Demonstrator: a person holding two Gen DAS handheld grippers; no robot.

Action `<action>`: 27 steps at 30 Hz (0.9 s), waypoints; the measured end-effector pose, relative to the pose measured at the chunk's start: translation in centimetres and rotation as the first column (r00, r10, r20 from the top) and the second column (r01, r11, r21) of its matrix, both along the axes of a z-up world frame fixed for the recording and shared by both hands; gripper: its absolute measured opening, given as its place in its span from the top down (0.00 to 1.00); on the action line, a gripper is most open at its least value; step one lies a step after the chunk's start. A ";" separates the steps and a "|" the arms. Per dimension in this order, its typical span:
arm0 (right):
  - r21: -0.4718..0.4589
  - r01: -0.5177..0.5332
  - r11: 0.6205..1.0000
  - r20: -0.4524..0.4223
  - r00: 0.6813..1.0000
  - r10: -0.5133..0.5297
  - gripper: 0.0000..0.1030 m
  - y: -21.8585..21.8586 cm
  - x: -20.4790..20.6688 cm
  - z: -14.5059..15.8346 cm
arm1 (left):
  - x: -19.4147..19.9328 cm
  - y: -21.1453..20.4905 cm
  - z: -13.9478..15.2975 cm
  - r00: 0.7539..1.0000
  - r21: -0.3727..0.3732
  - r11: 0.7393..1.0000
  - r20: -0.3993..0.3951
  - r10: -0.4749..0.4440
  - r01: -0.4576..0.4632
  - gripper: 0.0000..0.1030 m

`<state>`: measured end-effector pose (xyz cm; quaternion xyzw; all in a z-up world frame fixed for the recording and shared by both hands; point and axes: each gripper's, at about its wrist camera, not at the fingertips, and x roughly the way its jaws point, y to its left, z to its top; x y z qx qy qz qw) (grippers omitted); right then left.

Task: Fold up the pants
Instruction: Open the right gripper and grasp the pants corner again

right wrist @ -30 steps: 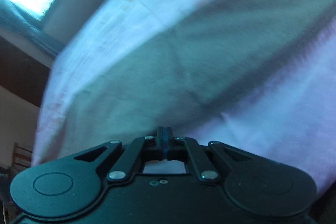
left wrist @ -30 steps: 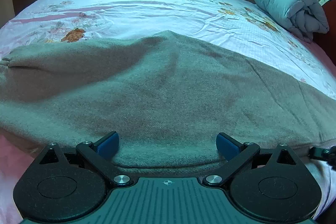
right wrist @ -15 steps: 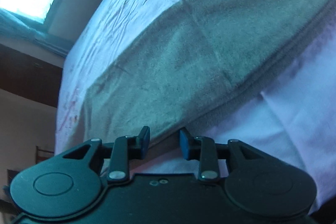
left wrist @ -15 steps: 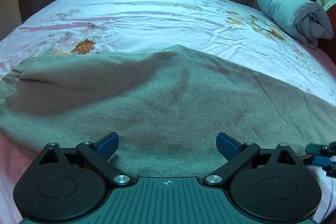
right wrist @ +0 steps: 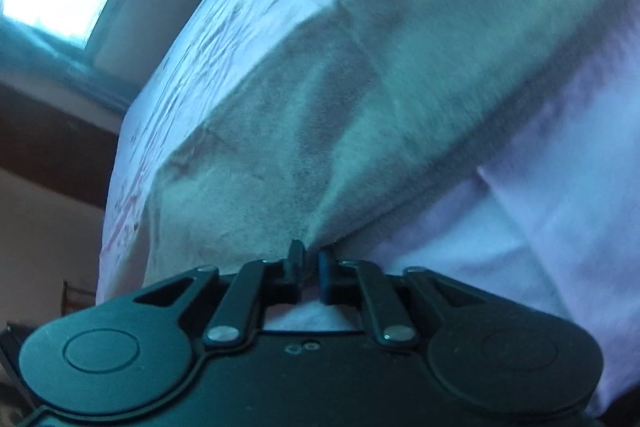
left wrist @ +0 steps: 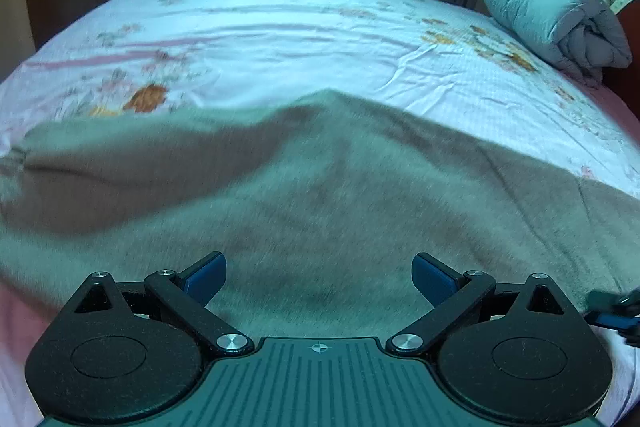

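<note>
Here the grey pants (left wrist: 340, 195) are lying spread across the flowered bed sheet (left wrist: 280, 39), their long axis running from 9 o'clock to 3 o'clock in the left wrist view; the near hem is sitting right at the left gripper (left wrist: 319, 277), whose blue pads (left wrist: 206, 275) are standing wide apart with cloth lying between them but nothing pinched. In the right wrist view the right gripper (right wrist: 311, 261) is showing its fingers nearly together, with a fold of the pants (right wrist: 360, 99) seeming to be nipped at the tips; the fabric is rising from there toward 1 o'clock in a taut ridge. The right gripper (left wrist: 614, 307) is peeking in at 4 o'clock of the left view, just beside the same near edge; so both tools are working along one long side, the right already at the cloth. A rolled quilt (left wrist: 556, 27) is resting well apart at 2 o'clock. In my judgement the fold is going to carry this near edge toward 12 o'clock, once the left is also closing on it.
</note>
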<state>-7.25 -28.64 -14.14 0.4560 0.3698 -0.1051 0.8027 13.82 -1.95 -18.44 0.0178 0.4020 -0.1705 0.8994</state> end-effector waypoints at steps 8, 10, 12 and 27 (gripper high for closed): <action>-0.220 0.055 0.974 0.060 0.997 -0.042 0.69 -4.1 -1.0 4.2 | 1.0 -4.6 -1.6 0.995 0.009 0.997 -0.063 -0.081 0.081 0.04; -0.249 0.064 0.966 0.010 0.998 -0.064 0.68 -6.4 -0.7 3.5 | 0.0 -4.9 -2.8 0.993 0.064 0.993 -0.061 -0.098 0.102 0.04; -0.254 0.114 0.960 -0.026 0.992 -0.125 0.72 -8.8 -2.3 2.4 | -1.1 -4.4 -3.3 0.991 0.086 0.988 -0.041 -0.126 0.129 0.04; -0.265 0.471 0.841 0.021 0.875 -0.483 0.48 -20.6 -13.2 3.7 | -0.4 -4.0 0.5 0.999 -0.031 0.999 0.012 -0.033 0.033 0.04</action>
